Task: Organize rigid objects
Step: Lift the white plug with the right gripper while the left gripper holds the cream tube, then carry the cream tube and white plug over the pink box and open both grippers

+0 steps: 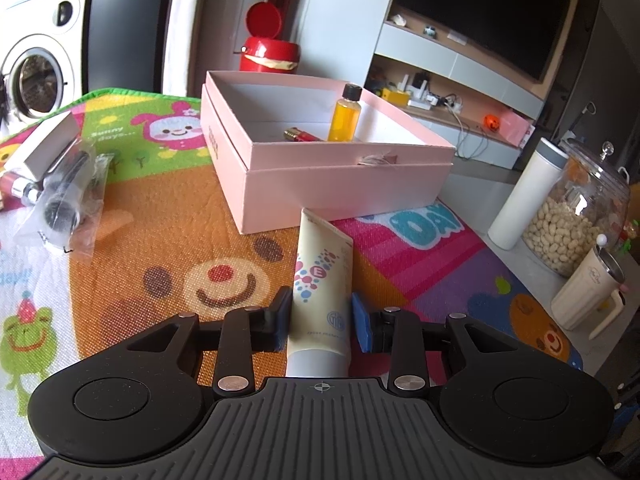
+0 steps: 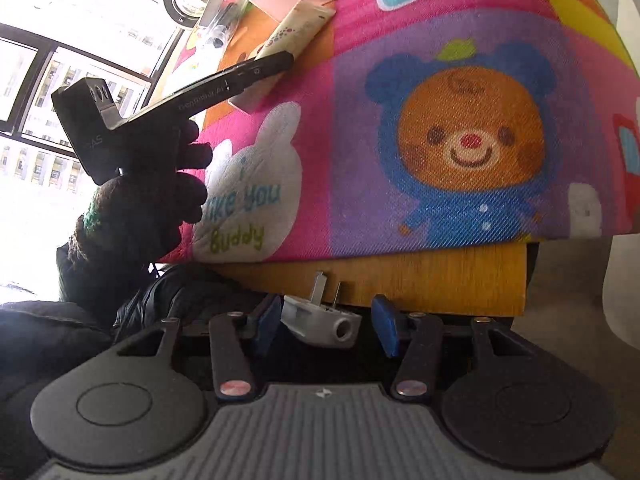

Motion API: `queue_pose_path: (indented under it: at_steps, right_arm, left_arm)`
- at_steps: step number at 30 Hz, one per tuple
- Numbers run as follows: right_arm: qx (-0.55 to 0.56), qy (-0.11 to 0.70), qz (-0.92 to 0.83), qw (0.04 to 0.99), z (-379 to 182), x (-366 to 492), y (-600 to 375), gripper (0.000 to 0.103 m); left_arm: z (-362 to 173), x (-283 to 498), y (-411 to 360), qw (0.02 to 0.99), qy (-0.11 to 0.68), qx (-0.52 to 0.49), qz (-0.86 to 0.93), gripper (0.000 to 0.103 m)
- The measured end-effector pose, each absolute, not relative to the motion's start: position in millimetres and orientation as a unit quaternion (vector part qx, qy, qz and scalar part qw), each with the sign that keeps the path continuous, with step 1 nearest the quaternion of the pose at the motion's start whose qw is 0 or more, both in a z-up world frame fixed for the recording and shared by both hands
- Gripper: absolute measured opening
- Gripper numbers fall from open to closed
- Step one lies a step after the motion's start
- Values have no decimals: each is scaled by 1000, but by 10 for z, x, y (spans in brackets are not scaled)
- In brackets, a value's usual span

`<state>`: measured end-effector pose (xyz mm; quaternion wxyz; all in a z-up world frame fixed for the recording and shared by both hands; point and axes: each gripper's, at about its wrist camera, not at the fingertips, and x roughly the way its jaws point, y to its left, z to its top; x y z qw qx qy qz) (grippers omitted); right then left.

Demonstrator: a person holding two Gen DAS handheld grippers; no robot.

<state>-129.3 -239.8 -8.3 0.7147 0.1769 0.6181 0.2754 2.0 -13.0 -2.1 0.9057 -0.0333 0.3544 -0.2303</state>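
My left gripper (image 1: 322,318) is around a cream tube (image 1: 322,284) that lies on the colourful mat, pointing at the pink box (image 1: 344,184); the left pad touches it and the right pad (image 1: 362,324) stands just beside it. In the box stand a yellow bottle (image 1: 345,118) and a red-gold battery (image 1: 298,135). A bagged black item (image 1: 66,196) and a grey box (image 1: 48,144) lie at the left. My right gripper (image 2: 326,326) is open below the table edge, with a white plug (image 2: 320,318) between its pads. The left gripper (image 2: 256,70) and tube (image 2: 296,26) show in the right wrist view.
A white tumbler (image 1: 526,196), a glass jar of nuts (image 1: 580,216) and a cream mug (image 1: 588,296) stand on the counter at the right. A red bin (image 1: 268,52) stands behind the box. The mat (image 2: 440,120) hangs over the wooden table edge (image 2: 400,280).
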Motion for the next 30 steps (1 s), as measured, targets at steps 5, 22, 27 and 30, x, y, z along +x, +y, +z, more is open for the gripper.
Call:
queue_pose_path:
  at_steps: [5, 22, 27, 30]
  right_arm:
    - [181, 634, 272, 701, -139, -1285, -2344, 46]
    - [100, 488, 297, 814, 474, -704, -2140, 34]
    - [20, 372, 237, 897, 600, -439, -1968, 36]
    - [-51, 334, 201, 919, 477, -485, -1828, 64]
  left_arm:
    - [-31, 12, -121, 906, 351, -38, -232, 36]
    - [-27, 1, -89, 905, 353, -42, -233, 36]
    - [2, 52, -90, 902, 359, -33, -236, 37]
    - [15, 110, -165, 903, 358, -15, -235, 37]
